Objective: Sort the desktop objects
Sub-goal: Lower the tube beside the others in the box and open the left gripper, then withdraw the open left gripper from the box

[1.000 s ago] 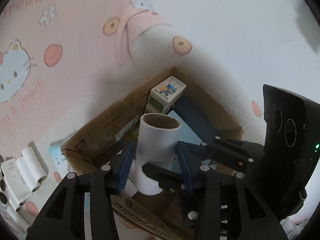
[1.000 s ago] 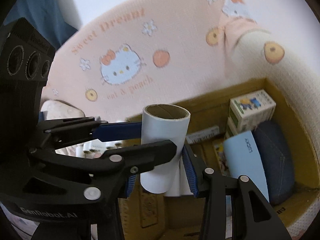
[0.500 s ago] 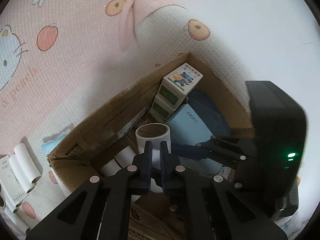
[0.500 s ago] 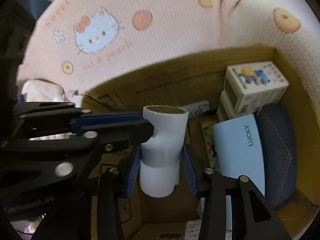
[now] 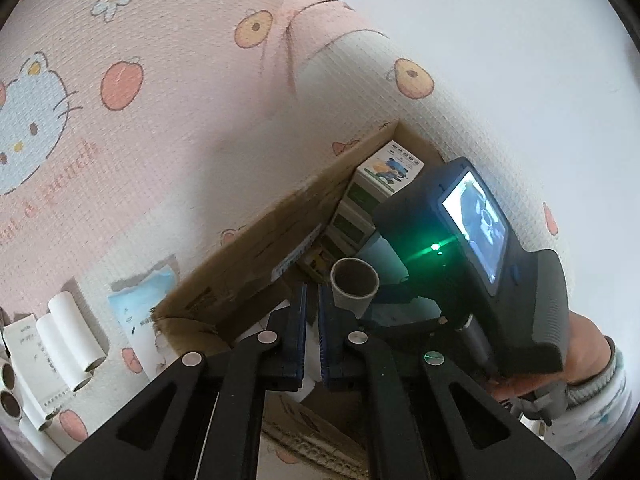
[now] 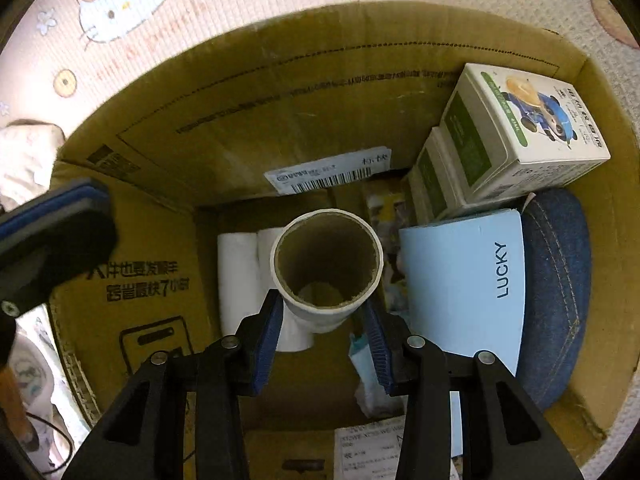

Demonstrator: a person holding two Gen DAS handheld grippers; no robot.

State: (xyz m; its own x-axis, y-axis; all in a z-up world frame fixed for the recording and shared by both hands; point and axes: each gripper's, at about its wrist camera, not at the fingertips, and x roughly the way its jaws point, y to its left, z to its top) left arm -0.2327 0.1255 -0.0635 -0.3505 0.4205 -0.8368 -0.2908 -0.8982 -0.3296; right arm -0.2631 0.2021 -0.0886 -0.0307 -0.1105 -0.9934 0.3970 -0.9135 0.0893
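Observation:
My right gripper is shut on a white paper roll with a brown cardboard core and holds it upright inside the open cardboard box. The roll also shows in the left wrist view, held by the right gripper's black body. My left gripper is shut and empty, just left of the roll above the box's edge. Two more white rolls lie on the box floor.
In the box are green-and-white cartons, a light blue "LUCKY" booklet and a denim pouch. Several white rolls and a blue packet lie on the pink Hello Kitty cloth left of the box.
My left gripper let go of the roll, shut empty and drew back to the left. My right gripper has lowered the roll deeper into the box.

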